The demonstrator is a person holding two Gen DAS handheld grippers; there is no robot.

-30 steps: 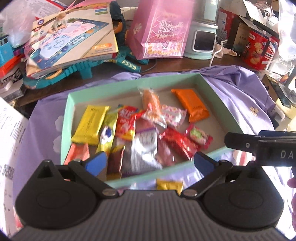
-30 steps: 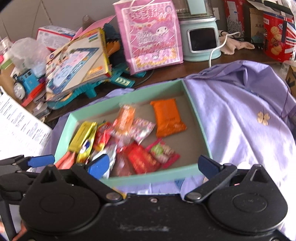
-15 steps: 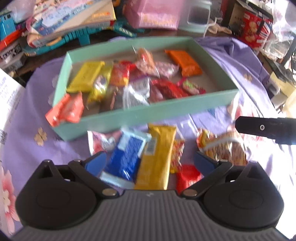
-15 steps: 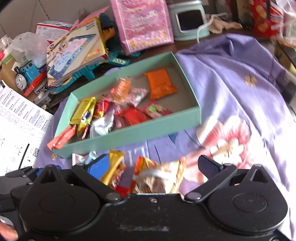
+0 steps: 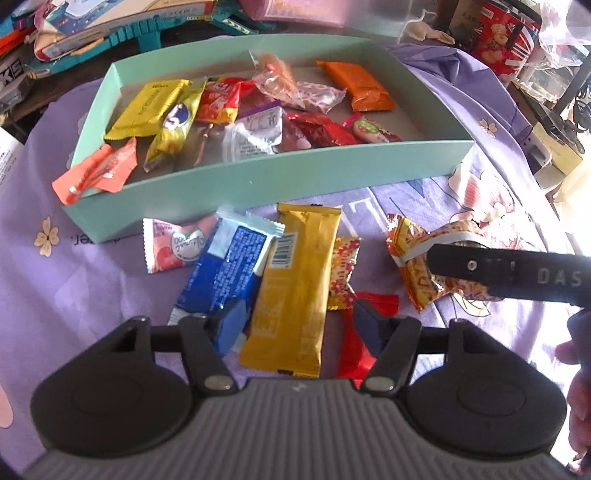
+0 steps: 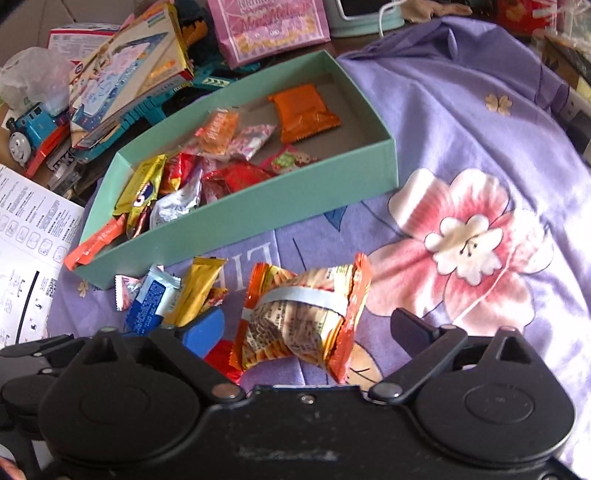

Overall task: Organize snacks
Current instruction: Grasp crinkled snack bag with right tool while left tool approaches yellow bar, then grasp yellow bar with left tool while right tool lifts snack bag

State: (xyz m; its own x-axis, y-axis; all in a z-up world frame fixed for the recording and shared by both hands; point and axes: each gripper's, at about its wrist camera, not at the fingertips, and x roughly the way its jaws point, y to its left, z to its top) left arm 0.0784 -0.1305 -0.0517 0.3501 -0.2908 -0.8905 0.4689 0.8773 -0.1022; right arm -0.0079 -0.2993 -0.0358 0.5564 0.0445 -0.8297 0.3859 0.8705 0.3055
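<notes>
A mint green box (image 5: 258,177) (image 6: 236,225) holds several wrapped snacks. Loose snacks lie on the purple cloth in front of it. My left gripper (image 5: 299,325) is open, its fingers either side of a long gold packet (image 5: 295,280), with a blue packet (image 5: 225,273) to its left and a red wrapper (image 5: 354,350) to its right. My right gripper (image 6: 310,328) is open around an orange crumpled packet with a pale band (image 6: 306,317), which also shows in the left wrist view (image 5: 428,266). A pink and white packet (image 5: 173,243) lies by the box front.
Purple flowered cloth (image 6: 480,147) covers the table. Behind the box lie toy boxes and books (image 6: 125,66), a pink gift bag (image 6: 269,26) and a blue toy train (image 6: 29,125). A white printed sheet (image 6: 26,251) lies at left. A red tin (image 5: 506,33) stands far right.
Both grippers have dropped and pulled back from the box to the loose snacks in front. The left jaws have narrowed around the gold packet. The right jaws now straddle the orange packet.
</notes>
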